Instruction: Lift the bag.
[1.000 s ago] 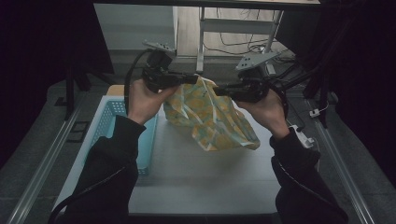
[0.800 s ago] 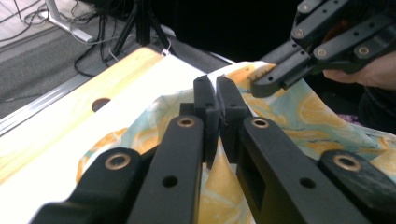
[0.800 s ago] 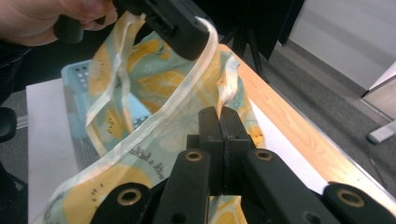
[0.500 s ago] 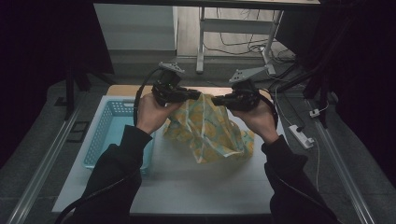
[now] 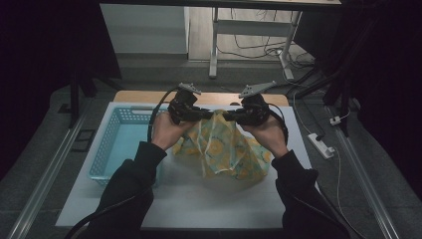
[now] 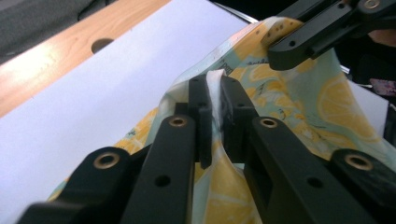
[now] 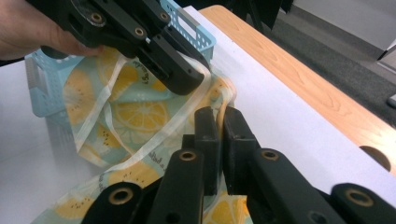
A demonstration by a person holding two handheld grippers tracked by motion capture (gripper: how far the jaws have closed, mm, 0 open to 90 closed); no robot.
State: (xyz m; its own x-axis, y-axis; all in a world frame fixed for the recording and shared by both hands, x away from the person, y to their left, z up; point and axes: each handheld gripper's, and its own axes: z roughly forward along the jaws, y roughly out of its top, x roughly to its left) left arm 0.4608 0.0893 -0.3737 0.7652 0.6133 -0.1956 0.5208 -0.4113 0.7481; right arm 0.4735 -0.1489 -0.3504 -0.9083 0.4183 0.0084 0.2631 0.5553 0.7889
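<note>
Two grippers, left gripper [image 5: 203, 115] and right gripper [image 5: 230, 117], each clamp the top edge of a lemon-printed pale green cloth [image 5: 224, 154], hanging above the white counter [image 5: 199, 204] beside a blue plastic basket [image 5: 119, 144].

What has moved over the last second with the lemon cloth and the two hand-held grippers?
The left hand-held gripper and right hand-held gripper have come closer together, gathering the top edge of the lemon-print cloth, which now hangs narrower and more bunched onto the white mat. Both stay shut on the cloth. The blue basket has not moved.
</note>
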